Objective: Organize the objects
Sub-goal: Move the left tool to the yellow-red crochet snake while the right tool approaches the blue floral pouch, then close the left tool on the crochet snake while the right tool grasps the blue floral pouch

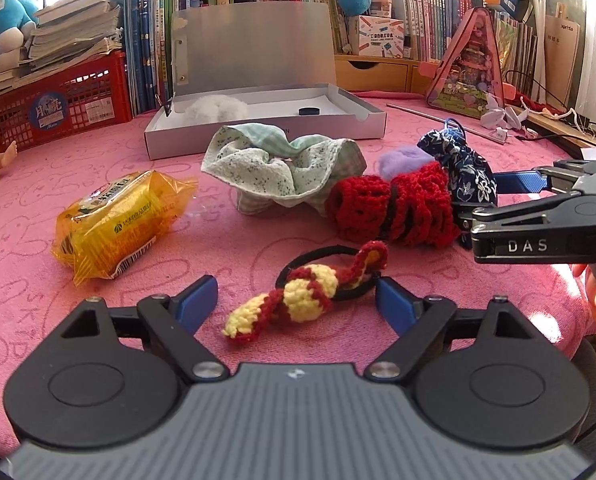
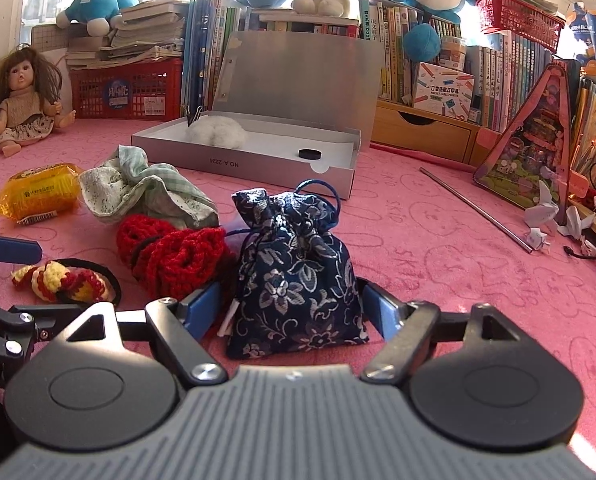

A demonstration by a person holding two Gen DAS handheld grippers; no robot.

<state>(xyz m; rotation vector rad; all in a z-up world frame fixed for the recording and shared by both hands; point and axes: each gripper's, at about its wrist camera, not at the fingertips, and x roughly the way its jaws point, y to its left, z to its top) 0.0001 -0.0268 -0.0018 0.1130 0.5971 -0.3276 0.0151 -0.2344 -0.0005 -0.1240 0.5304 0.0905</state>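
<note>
Drawstring pouch (image 2: 294, 276), dark blue with a white floral print, standing on the pink table cover (image 2: 438, 248) near the right edge of the clutter, just right of the red crocheted roll (image 2: 174, 258). Framed by the right gripper (image 2: 292, 310), its blue pads spread to either side of the pouch's lower half; left pad close to the fabric, right pad at its edge, real pressure not readable, so apparently not yet clenched. Crocheted hair tie (image 1: 306, 292), red and yellow on a black elastic loop, lying near and centre, between the spread pads of the left gripper (image 1: 297, 300); clear gaps on both sides, nothing grasped.

Step in hand, by judgement: a double pick, each tool set around its own item ahead of the squeeze. Next move calls for closing both pairs of pads squarely, low enough on the flat hair tie to catch yarn rather than skim over it, then lifting and carrying far toward the open grey box (image 1: 266, 120).

Box already holding a white fluffy ball (image 1: 216, 108) and a small black disc (image 1: 309, 111). Remaining between box and grippers: a crumpled green-and-white cloth (image 1: 282, 176), a lilac tuft (image 1: 402, 160) behind the red roll, and a yellow snack packet (image 1: 118, 228) to the left.
</note>
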